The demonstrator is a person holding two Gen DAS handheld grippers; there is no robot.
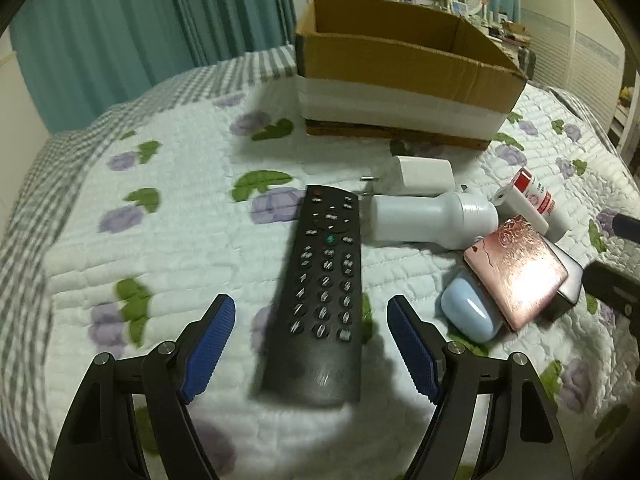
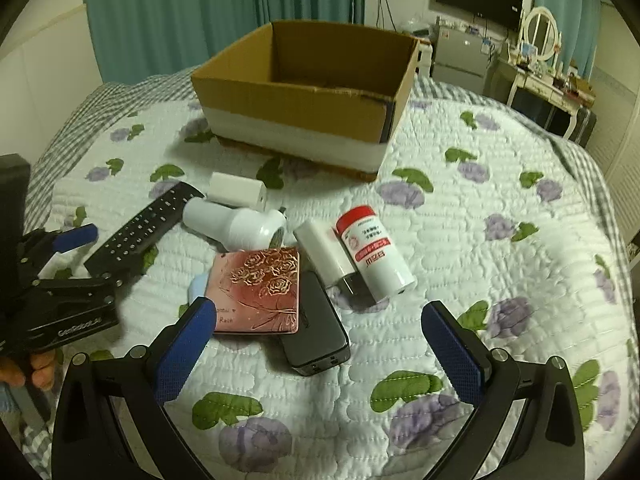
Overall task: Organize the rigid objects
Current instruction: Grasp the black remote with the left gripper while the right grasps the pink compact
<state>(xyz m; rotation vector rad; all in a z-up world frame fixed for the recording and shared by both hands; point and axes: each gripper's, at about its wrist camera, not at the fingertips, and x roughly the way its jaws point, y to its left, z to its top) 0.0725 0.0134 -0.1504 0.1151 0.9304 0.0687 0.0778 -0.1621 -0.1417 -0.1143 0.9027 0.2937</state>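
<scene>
A black remote (image 1: 320,296) lies on the quilt, its near end between the open fingers of my left gripper (image 1: 311,312), not clamped. It also shows in the right wrist view (image 2: 140,232). Beside it lie a white bottle (image 1: 432,216), a white charger (image 1: 420,176), a pink rose-patterned case (image 2: 258,292) resting on a pale blue case (image 1: 472,312) and a black power bank (image 2: 318,328), a white stick (image 2: 324,252) and a red-capped bottle (image 2: 374,252). My right gripper (image 2: 316,308) is open and empty, held above the pile.
An open cardboard box (image 2: 304,96) stands at the back of the bed; it also shows in the left wrist view (image 1: 400,64). The floral quilt (image 2: 500,200) covers the bed. Teal curtains hang behind. A dresser with a mirror (image 2: 540,36) stands at the far right.
</scene>
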